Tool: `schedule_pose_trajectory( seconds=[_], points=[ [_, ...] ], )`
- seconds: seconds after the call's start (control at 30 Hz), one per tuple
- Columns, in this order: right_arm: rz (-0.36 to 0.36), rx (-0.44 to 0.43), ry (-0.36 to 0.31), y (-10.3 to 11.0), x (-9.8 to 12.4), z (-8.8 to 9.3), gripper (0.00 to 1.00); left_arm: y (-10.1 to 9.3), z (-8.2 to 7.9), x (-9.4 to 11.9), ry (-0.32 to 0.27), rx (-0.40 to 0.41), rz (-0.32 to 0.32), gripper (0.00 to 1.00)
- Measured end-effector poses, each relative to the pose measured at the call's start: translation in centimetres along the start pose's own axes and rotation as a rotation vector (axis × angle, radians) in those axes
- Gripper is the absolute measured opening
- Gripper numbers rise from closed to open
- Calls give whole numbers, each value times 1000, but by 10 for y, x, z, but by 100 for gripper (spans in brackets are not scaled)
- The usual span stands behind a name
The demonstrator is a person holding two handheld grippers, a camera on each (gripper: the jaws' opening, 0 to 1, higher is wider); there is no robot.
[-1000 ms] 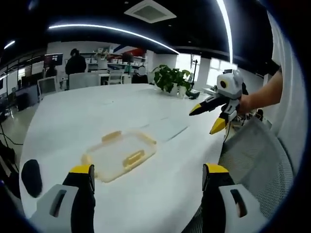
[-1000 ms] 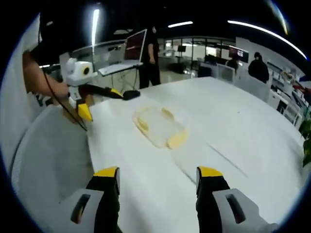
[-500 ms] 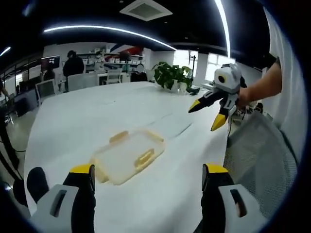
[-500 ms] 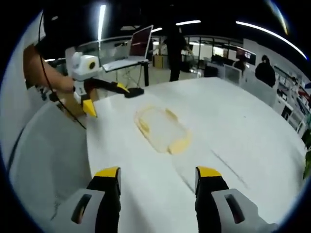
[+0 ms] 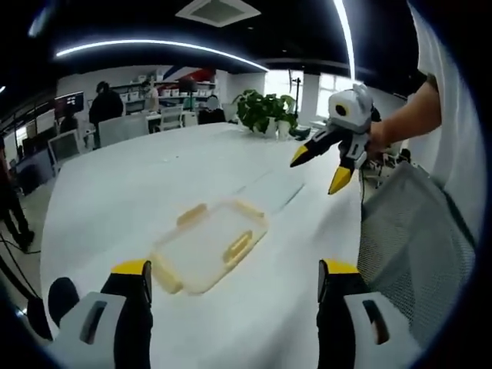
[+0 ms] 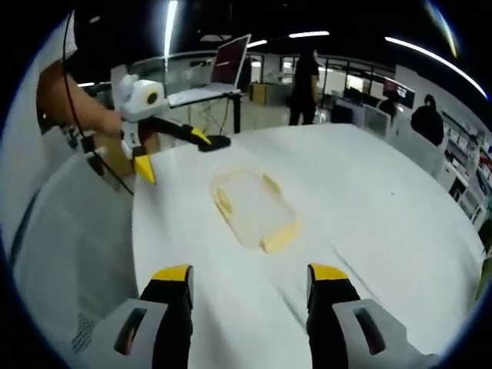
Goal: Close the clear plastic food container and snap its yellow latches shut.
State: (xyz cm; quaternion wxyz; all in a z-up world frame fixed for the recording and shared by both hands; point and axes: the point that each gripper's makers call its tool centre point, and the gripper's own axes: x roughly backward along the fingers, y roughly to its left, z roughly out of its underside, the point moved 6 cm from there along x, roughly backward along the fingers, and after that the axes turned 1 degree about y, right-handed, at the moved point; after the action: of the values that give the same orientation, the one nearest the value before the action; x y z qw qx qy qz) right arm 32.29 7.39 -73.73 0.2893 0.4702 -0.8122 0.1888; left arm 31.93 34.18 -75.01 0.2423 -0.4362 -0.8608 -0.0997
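One clear plastic container [image 5: 209,246] [image 6: 254,207], two claws, one white counter [image 5: 123,192] [image 6: 369,200]. Container is flat, rectangular, see-through, lid on top, lying on the counter ahead of both claws; yellow latches [image 5: 237,247] [image 6: 280,237] on its sides stick outward, three visible in the left gripper view, can't tell if any are snapped. Left claw [image 5: 233,280] [image 6: 171,151] released, jaws wide apart, hanging above the counter short of the container, touching nothing. Right claw [image 6: 250,284] [image 5: 319,166] also released, jaws spread, above the counter's near edge, well apart from the container. A person's hand [image 5: 382,138] holds the right claw in the left gripper view; a forearm [image 6: 65,104] leads to the left claw in the right gripper view. One black object [image 6: 212,142] on the counter's far edge beyond the left claw tip; another dark one [image 5: 61,296] by the left jaw in the left gripper view. Potted plant [image 5: 260,111] at the counter's far end, laptop [image 6: 223,69] on a stand, grey mesh chair back [image 5: 407,238]. Versus a second ago: container sits larger and nearer in the left gripper view, both claws closer in, jaws just as wide.
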Motion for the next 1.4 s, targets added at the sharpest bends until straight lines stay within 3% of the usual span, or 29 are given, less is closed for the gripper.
schedule_pose_trajectory(
  seconds=[0.63,1.4],
  points=[
    [-32,54,48,-3,-14,-4,57,16,7,-4,56,-57,40,88],
    [-60,134,86,-22,-35,-14,57,45,15,-10,123,-122,62,85]
  ],
)
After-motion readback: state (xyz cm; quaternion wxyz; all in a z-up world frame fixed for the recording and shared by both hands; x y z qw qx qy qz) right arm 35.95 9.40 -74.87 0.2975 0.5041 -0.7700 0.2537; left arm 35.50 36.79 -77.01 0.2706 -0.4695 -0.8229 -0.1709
